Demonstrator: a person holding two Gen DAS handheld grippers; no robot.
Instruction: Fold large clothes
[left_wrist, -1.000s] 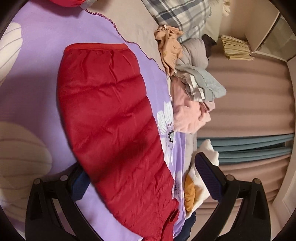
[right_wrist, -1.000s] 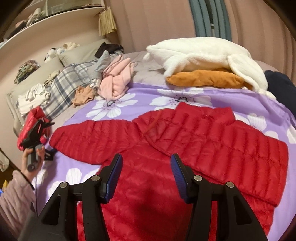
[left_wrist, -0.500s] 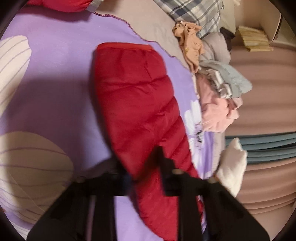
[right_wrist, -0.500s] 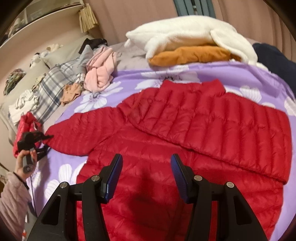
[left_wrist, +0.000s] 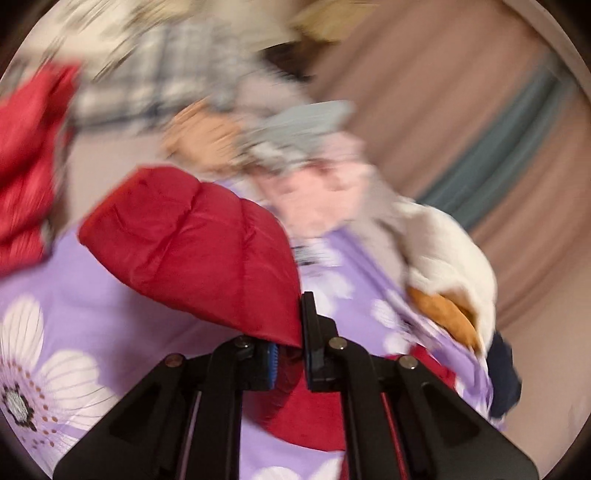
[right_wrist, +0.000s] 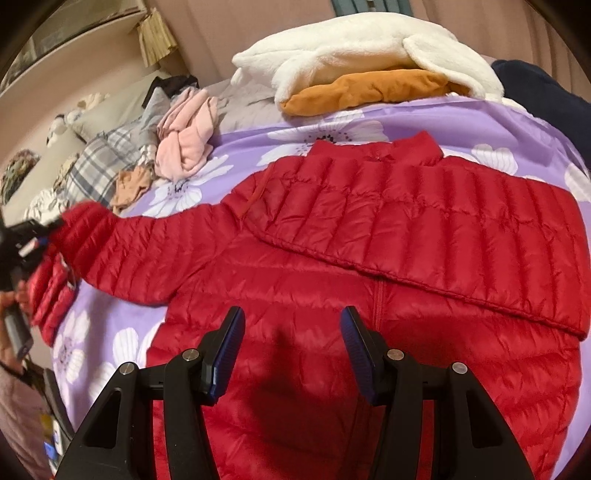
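A red quilted puffer jacket (right_wrist: 369, 266) lies flat on the purple flowered bedspread (right_wrist: 369, 122). Its right sleeve is folded across the chest. Its left sleeve (right_wrist: 147, 247) stretches out to the left. My left gripper (left_wrist: 291, 350) is shut on that sleeve's cuff end (left_wrist: 199, 240) and holds it lifted off the bed; it also shows at the left edge of the right wrist view (right_wrist: 40, 236). The left wrist view is blurred. My right gripper (right_wrist: 291, 343) is open and empty, hovering just above the jacket's lower body.
A white fleece (right_wrist: 354, 48) on an orange garment (right_wrist: 369, 88) lies at the far side of the bed. A pink garment (right_wrist: 188, 136), plaid fabric (right_wrist: 99, 158) and other loose clothes pile at the far left. A dark navy item (right_wrist: 539, 92) is far right.
My left gripper has closed on the sleeve cuff and lifted it, swinging fast. My right gripper has come lower and closer over the jacket body, still open.
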